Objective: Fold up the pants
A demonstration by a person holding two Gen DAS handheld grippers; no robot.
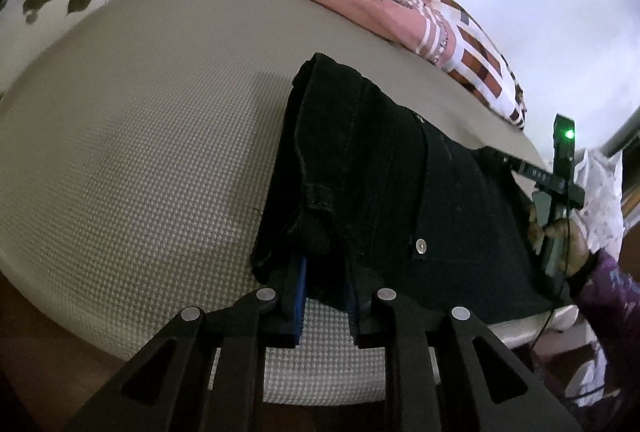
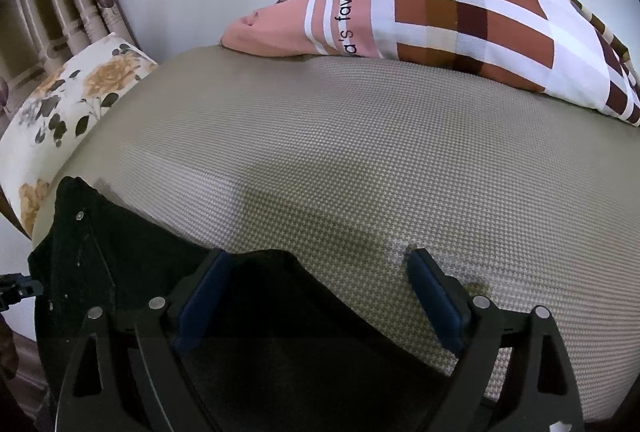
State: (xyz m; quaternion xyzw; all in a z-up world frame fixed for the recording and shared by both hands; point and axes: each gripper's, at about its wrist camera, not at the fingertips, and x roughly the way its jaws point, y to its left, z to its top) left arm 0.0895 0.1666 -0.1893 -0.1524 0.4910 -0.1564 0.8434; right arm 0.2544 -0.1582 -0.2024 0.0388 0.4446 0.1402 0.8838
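Black pants (image 1: 384, 184) lie folded on the bed (image 1: 140, 152). The left claw (image 1: 326, 296) is narrowly parted at their near edge. The right claw (image 2: 316, 296) gapes wide over their edge

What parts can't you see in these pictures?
- Left wrist view: left gripper fingertips, buried under the black pants; its grip is unclear.
- Left wrist view: the right gripper tips, small and dark against the cloth.
- Right wrist view: the pants' near part, cut off by the bottom edge.
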